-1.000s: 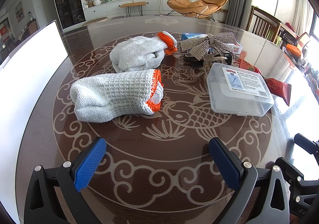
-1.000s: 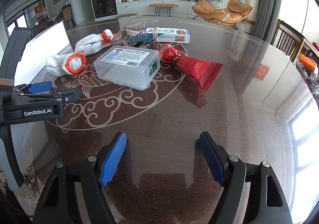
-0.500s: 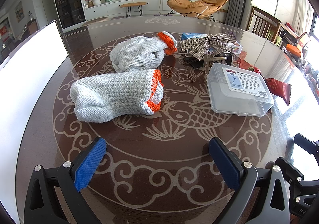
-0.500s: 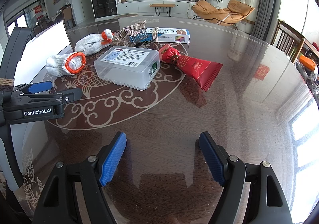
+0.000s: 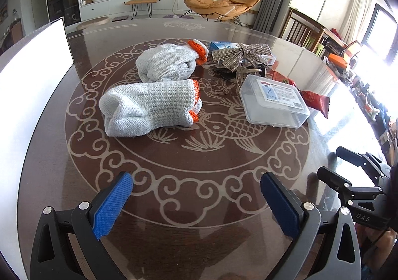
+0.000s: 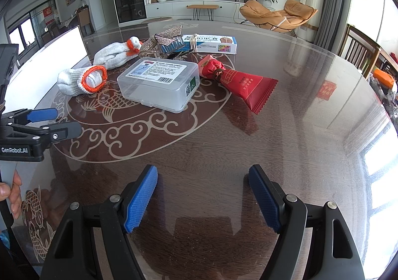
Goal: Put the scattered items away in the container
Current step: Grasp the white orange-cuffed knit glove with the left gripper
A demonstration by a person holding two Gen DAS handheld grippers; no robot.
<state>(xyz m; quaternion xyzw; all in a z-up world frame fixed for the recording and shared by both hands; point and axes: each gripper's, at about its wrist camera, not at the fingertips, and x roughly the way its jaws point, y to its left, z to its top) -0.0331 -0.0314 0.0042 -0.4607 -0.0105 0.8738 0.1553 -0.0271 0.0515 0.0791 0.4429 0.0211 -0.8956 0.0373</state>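
1. My left gripper is spread wide, empty, above the table.
2. Two gloves lie ahead of it, a clear box right of them.
3. My right gripper is released too, holding nothing.

container cropped, box label unreadable

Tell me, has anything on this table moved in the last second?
Only the left gripper has shifted, turning slightly so the gloves sit further right in its view. Nothing was picked up or let go. The near glove, the clear plastic box, the red packet and the open right gripper stayed put.
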